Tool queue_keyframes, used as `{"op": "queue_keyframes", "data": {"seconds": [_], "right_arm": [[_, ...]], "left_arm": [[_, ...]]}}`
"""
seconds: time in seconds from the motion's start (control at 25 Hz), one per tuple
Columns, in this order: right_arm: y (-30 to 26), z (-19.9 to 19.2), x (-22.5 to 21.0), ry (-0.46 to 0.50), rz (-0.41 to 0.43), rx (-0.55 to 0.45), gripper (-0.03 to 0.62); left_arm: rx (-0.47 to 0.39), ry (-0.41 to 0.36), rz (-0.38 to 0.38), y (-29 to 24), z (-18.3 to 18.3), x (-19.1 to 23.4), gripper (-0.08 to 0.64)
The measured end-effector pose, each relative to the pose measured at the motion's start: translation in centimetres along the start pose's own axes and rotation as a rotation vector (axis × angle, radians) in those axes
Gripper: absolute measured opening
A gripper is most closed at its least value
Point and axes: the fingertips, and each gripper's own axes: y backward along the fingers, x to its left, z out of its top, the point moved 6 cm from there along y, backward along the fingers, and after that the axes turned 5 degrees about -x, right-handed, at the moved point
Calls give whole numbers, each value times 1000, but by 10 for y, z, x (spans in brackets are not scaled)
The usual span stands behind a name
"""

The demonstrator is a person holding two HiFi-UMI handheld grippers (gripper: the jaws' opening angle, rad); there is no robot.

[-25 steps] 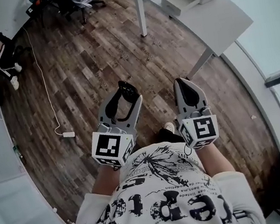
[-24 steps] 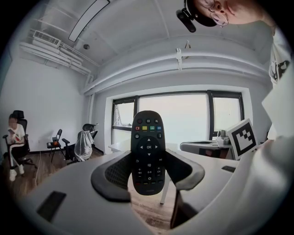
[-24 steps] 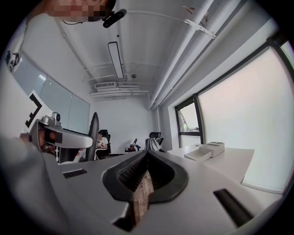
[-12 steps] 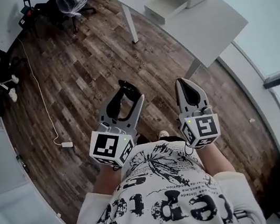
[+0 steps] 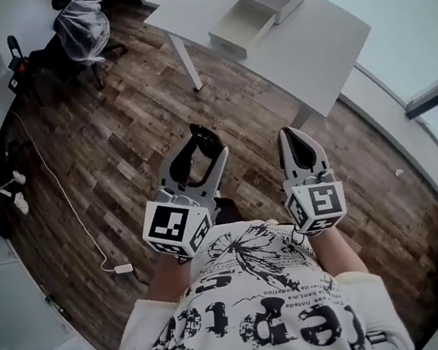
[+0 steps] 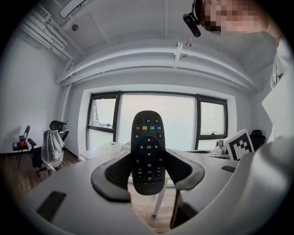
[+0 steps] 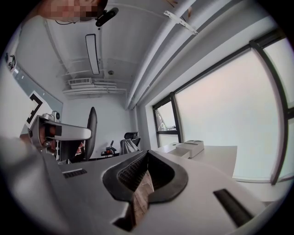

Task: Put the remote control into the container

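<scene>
Head view: left gripper (image 5: 199, 153) and right gripper (image 5: 296, 135) at waist, side by side, pointing ahead. One remote (image 5: 202, 139) in left; one container (image 5: 240, 30) on table (image 5: 309, 43), well apart.
Left gripper view: jaws clamp upright remote.
Right gripper view: jaws together, empty.

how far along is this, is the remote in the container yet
Not yet. Done: the black oval remote control is picked up, clamped upright between the jaws of the left gripper. In hand: it is held above the wooden floor, short of the white desk. Left: reaching the shallow white box on that desk, apparently the container, and releasing the remote inside. The right gripper is shut and empty.
</scene>
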Motion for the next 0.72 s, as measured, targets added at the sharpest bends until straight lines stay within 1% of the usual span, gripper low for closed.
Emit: {"op": "queue_keyframes", "data": {"seconds": [0.16,0.28,0.44,0.6,0.72], "right_arm": [[-42,10,19,15,-98,-30,5],[-75,13,38,28,-156,-37,5],[-112,15,63,35,-197,-25,5],[-141,14,72,47,-234,-9,5],[-153,7,63,40,-262,18,5]], "left_arm": [[-27,-11,-71,-14,18,59,229],[-65,-24,-96,-14,32,106,229],[-47,-6,-124,-20,34,163,229],[-48,29,-142,-35,34,199,229],[-15,44,-174,-58,24,208,229]]}}
